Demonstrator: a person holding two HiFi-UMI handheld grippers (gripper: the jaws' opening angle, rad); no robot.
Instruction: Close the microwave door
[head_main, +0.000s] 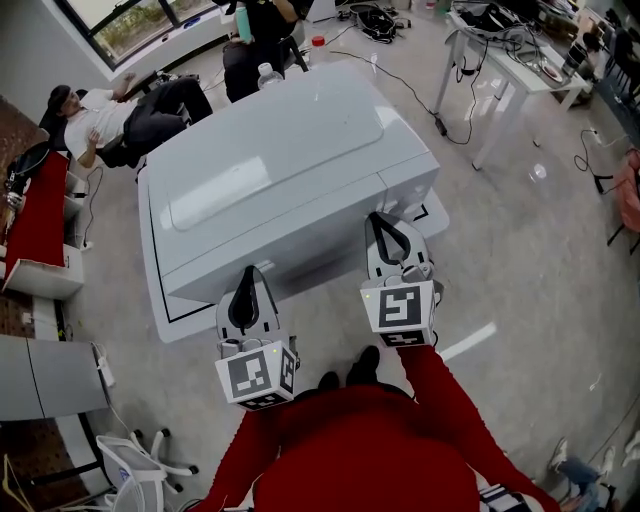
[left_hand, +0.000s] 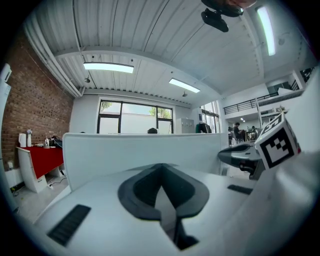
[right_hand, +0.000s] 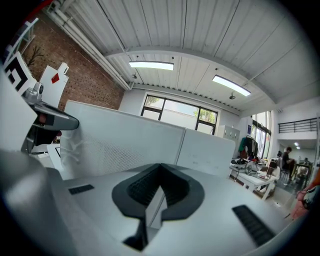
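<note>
1. Two grippers, left gripper (head_main: 249, 282) and right gripper (head_main: 385, 232), jaws pressed together on nothing, held just before the microwave (head_main: 280, 170) front.
2. Looks like the last step: microwave door (right_hand: 160, 140) seemingly flush with the body.
3. Calls for at most a gentle forward nudge, then withdrawal.
4. White boxy casing, smooth and matte; fine perforated mesh (right_hand: 100, 152) in the door.

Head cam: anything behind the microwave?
A clear bottle pokes up past the far edge of the microwave, with a seated person beyond. The bottle's base and the floor right behind are covered by the microwave.
</note>
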